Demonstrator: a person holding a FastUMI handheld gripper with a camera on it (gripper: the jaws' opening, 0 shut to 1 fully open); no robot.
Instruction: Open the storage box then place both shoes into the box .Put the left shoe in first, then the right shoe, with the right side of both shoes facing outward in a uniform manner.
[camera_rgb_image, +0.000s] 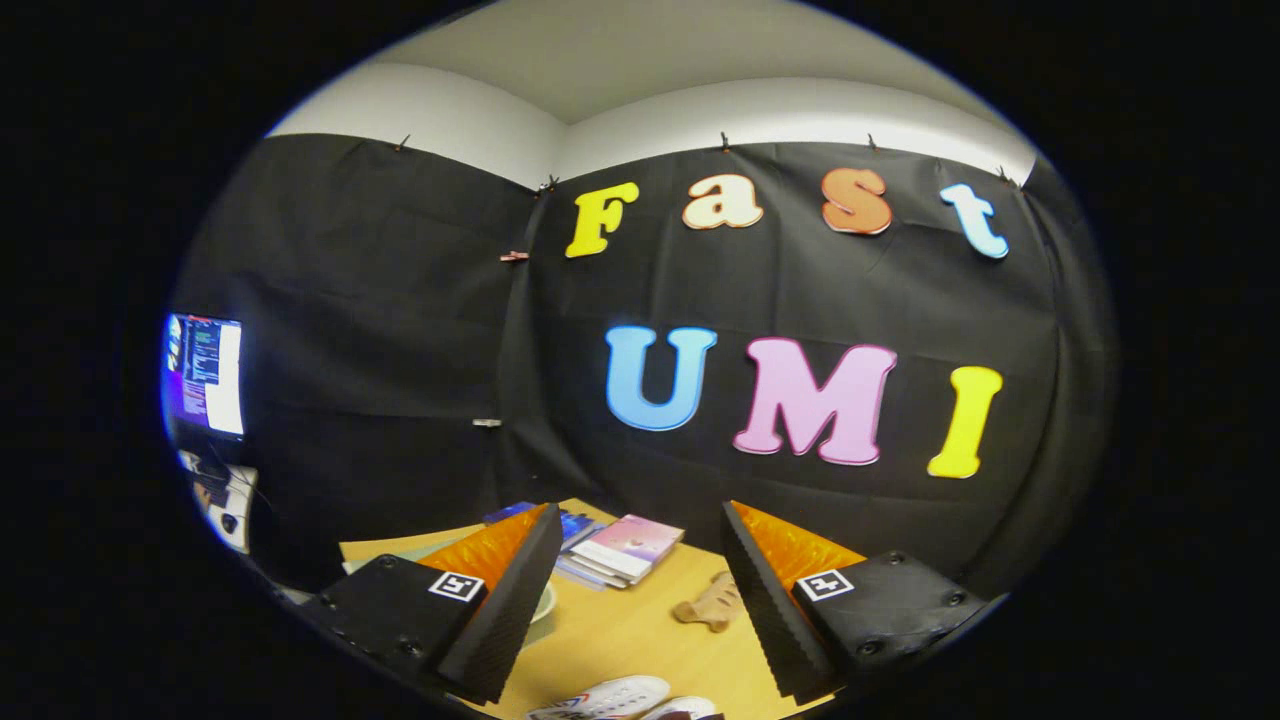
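My gripper (640, 590) is open, its two fingers spread wide above a light wooden table (620, 635) with nothing between them. Two white shoes lie low between the fingers, close to me: one shoe (605, 697) with dark markings on its side, and the toe of a second shoe (682, 708) just to its right. Both are partly cut off, so I cannot tell left from right.
A stack of books or booklets (625, 548) lies at the table's far edge beyond the fingers. A small tan toy-like object (708, 605) sits near the right finger. A pale round rim (545, 600) peeks out beside the left finger. A lit monitor (205, 375) stands far left.
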